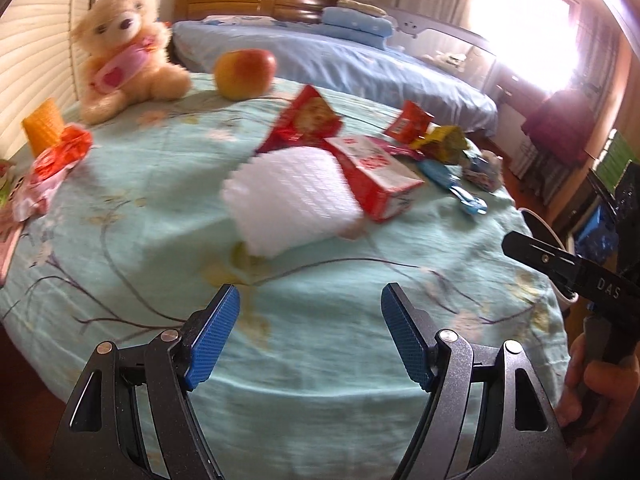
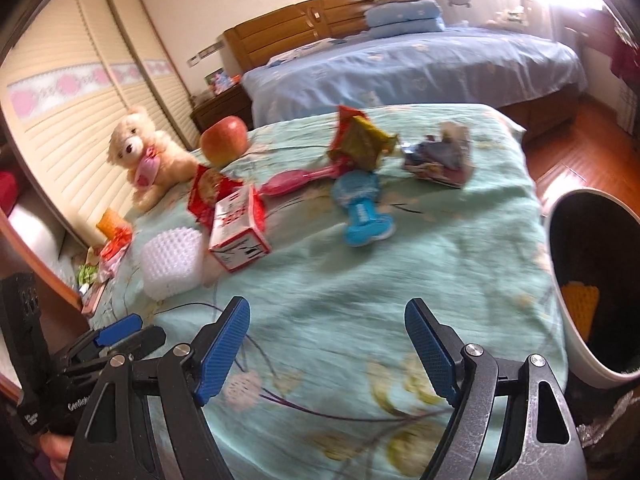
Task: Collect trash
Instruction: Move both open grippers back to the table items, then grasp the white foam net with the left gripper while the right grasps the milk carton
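Note:
Trash lies on a table under a light green floral cloth (image 1: 132,240). A white foam net (image 1: 292,196) lies just ahead of my open, empty left gripper (image 1: 310,332); it also shows in the right wrist view (image 2: 172,264). Beside it are a red-and-white carton (image 1: 376,172) (image 2: 236,232), a red snack bag (image 1: 308,120) and a blue wrapper (image 2: 364,208). Further wrappers (image 2: 440,152) lie at the far side. My right gripper (image 2: 327,348) is open and empty above the cloth. A bin (image 2: 560,312) stands at the right and holds an orange piece (image 2: 580,308).
A teddy bear (image 1: 124,44) and an apple (image 1: 244,72) sit at the back of the table. An orange cup (image 1: 42,124) and red-orange wrappers (image 1: 52,164) lie at the left edge. A bed with blue sheets (image 1: 340,60) stands behind. The right gripper's body (image 1: 580,280) shows at the right.

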Motion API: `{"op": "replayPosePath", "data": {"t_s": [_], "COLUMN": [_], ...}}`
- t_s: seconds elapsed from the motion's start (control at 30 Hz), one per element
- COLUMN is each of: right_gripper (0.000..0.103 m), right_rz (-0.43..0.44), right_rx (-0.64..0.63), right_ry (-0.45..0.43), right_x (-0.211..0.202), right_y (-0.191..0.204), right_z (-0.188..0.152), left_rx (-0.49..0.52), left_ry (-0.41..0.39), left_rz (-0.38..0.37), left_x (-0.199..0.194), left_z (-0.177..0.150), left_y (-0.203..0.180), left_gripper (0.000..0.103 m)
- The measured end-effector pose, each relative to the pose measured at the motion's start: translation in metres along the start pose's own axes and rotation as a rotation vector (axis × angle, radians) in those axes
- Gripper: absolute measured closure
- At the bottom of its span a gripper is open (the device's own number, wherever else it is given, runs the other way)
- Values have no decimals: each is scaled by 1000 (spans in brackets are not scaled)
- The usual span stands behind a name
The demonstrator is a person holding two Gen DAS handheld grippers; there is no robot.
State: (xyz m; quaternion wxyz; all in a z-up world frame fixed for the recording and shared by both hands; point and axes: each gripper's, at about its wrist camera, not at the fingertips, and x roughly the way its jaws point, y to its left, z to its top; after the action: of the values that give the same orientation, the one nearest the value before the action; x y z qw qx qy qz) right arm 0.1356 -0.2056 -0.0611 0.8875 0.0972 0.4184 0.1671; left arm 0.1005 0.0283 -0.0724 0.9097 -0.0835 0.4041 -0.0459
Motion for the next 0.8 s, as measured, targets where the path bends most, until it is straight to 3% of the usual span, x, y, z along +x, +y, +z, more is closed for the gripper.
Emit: {"op": "replayPosePath", "data": {"t_s": [0.23,0.53,0.57,0.63,0.73,0.8], "right_gripper": [22,23,23,23,24,25], "right_rz": [43,68,69,73,77,80], "right_rx": [-53,-103,-110,-121,-141,-155], "right_ry": [36,67,71,78,91,98], "right_x": [19,39,42,48,58,65], "right_y": [21,39,41,45,51,56], "right_z": [6,16,17,21,26,29], "left_rx": [-35,10,18,27,21,14], "left_ry": [-3,-7,-7,1,26,32], "left_rz": [46,47,45,38,16,8], "left_x": [7,19,21,25,33,36], "left_z": [12,24,25,27,29,31], "left_y": [27,33,33,33,35,37], "left_gripper": [28,30,31,48,64,64]}}
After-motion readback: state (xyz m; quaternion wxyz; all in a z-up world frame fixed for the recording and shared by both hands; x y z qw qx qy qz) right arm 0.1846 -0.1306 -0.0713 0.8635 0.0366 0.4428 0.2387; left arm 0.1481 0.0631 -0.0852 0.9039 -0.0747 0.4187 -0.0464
